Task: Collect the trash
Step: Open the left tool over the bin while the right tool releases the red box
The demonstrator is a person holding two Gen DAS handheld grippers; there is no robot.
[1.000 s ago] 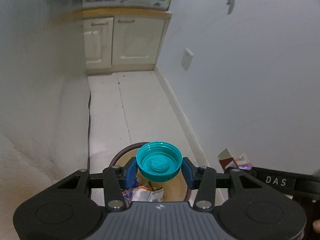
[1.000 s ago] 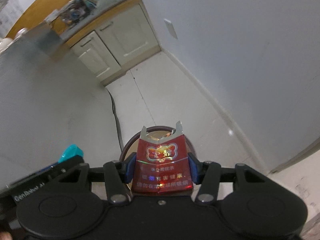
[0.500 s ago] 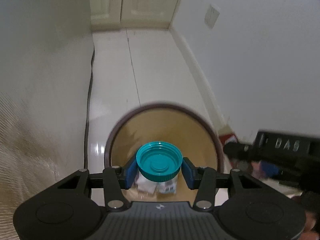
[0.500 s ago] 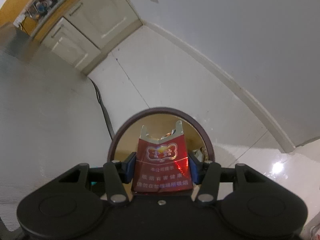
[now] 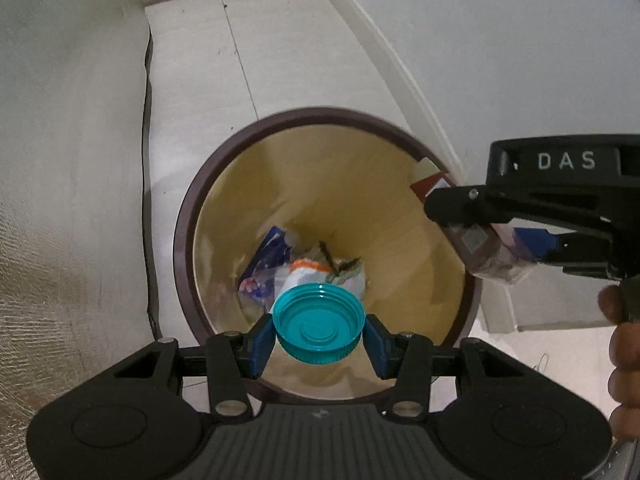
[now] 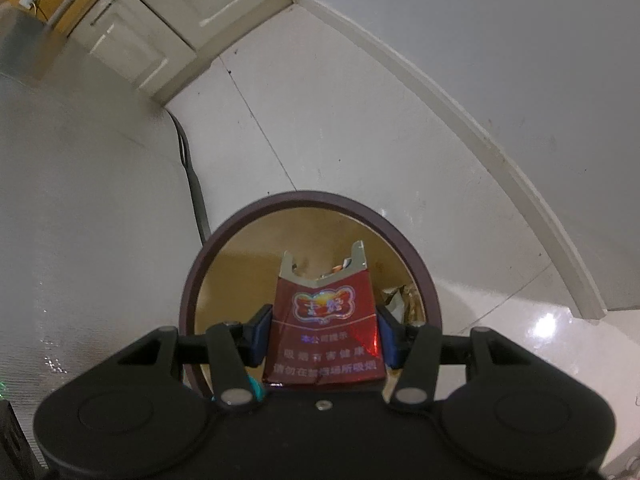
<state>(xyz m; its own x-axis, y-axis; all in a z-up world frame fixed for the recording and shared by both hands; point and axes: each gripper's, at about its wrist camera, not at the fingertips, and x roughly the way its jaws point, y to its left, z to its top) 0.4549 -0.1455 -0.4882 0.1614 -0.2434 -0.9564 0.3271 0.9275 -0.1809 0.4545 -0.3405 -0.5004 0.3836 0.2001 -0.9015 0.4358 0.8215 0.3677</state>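
A teal bottle cap (image 5: 319, 323) sits pinched between the blue pads of my left gripper (image 5: 319, 340), right over the mouth of a round bin with a dark brown rim (image 5: 192, 216) and a tan inside. Wrappers and crumpled paper (image 5: 280, 268) lie at its bottom. My right gripper (image 6: 322, 334) is shut on a red cigarette pack (image 6: 324, 332) with an open, torn top, above the same bin (image 6: 420, 276). In the left wrist view the right gripper (image 5: 496, 240) comes in from the right over the bin's rim, pack in its jaws.
White tiled floor (image 5: 260, 48) surrounds the bin. A white wall with a skirting board (image 6: 460, 112) runs along the right, and a pale surface with a dark cable (image 6: 196, 196) along the left. Cream cabinets (image 6: 160, 28) stand at the far end. A person's fingers (image 5: 624, 344) hold the right gripper.
Both grippers have sunk towards the bin and tipped further downward, so the bin's mouth now fills the lower middle of each view. The cap and the pack stay held.
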